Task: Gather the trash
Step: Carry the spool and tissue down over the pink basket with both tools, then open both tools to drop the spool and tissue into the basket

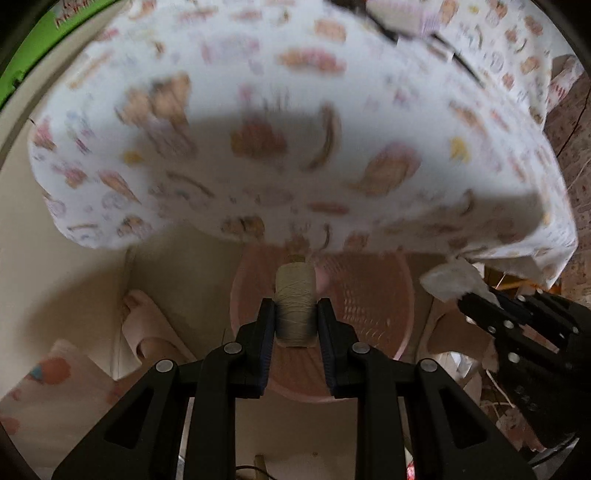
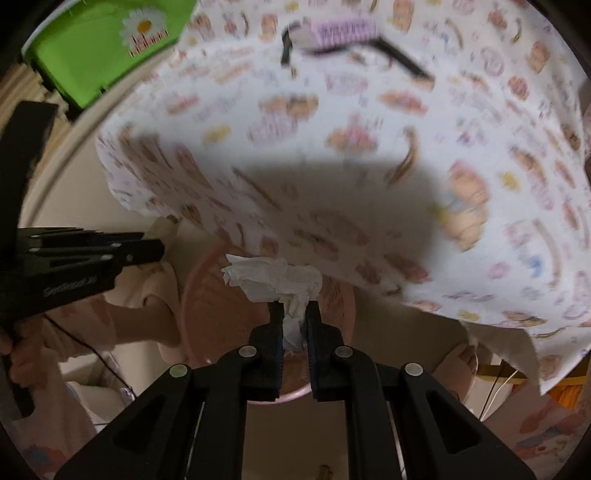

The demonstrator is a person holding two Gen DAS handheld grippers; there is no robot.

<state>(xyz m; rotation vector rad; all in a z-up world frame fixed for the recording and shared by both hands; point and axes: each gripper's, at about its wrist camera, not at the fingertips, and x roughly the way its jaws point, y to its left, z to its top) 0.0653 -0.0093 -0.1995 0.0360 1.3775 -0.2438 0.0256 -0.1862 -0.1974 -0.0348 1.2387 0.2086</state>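
thread spool [image 1: 295, 306] and tissue [image 2: 275, 280] clamped above pink basket [image 1: 373, 295].

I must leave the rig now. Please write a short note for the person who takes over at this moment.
Left gripper: shut on the thread spool, held above the pink basket.
Right gripper: shut on the crumpled tissue, also above the basket, beside the table edge.
Done: both items picked up.
Left: release both into the basket. A purple item with a black cord lies on the patterned tablecloth; whether it is trash, I cannot tell.
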